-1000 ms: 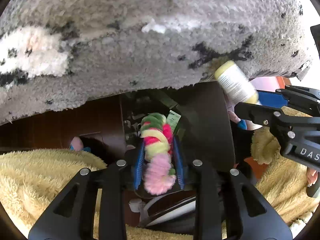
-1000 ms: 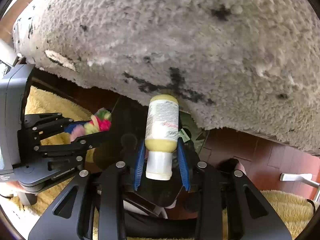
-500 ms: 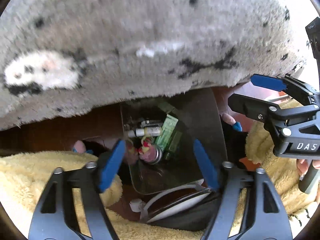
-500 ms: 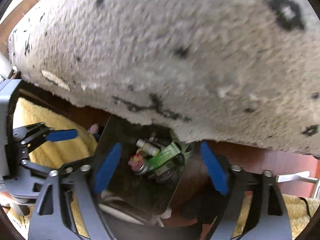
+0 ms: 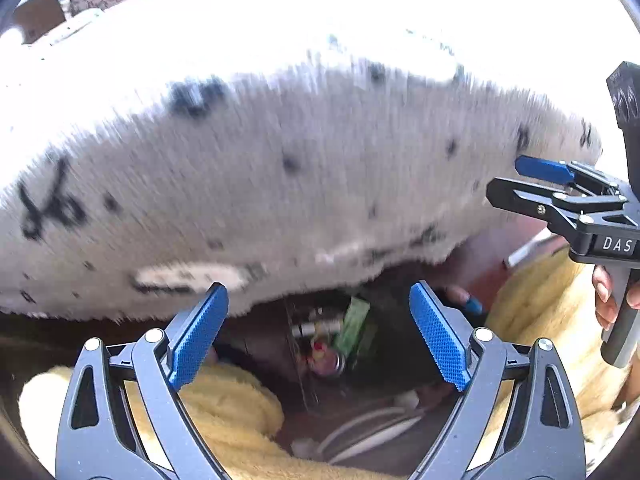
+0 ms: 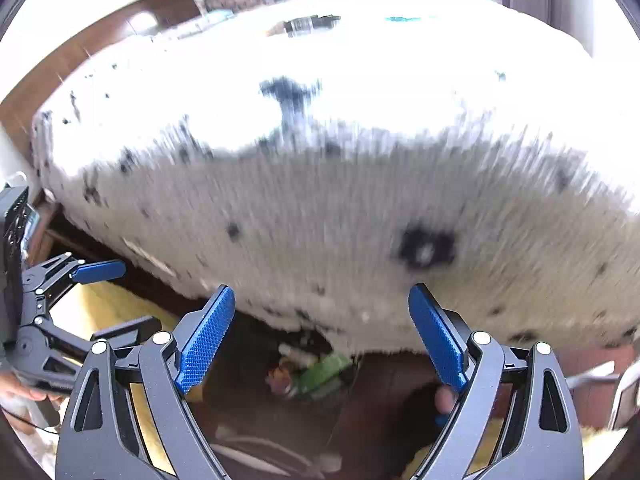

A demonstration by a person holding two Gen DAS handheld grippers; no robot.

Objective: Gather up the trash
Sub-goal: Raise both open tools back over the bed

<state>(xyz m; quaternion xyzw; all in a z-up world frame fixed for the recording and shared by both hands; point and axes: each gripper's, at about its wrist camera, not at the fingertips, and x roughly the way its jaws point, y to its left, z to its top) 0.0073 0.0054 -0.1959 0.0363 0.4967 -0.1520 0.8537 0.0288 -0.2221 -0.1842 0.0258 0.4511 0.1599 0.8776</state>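
My left gripper (image 5: 318, 334) is open and empty, raised above a dark trash bin (image 5: 400, 344) on the floor. Inside the bin lie a green packet (image 5: 352, 326), a small bottle (image 5: 316, 326) and a pink fluffy toy piece (image 5: 326, 360). My right gripper (image 6: 322, 340) is open and empty too, above the same bin (image 6: 360, 396), where the green packet (image 6: 324, 370) and pink piece (image 6: 278, 378) show. The right gripper also shows at the right edge of the left wrist view (image 5: 520, 180). The left gripper shows at the left of the right wrist view (image 6: 100, 300).
A white shaggy rug with black specks (image 5: 280, 160) covers a table above the bin and fills both views (image 6: 340, 180). A yellow fluffy blanket (image 5: 224, 412) lies left and right of the bin. Small items (image 6: 308, 24) lie on the far tabletop.
Both grippers opened and dropped the fluffy toy piece and the yellow-white bottle into the bin. Both have since risen and tilted up, so the rugged tabletop now shows.
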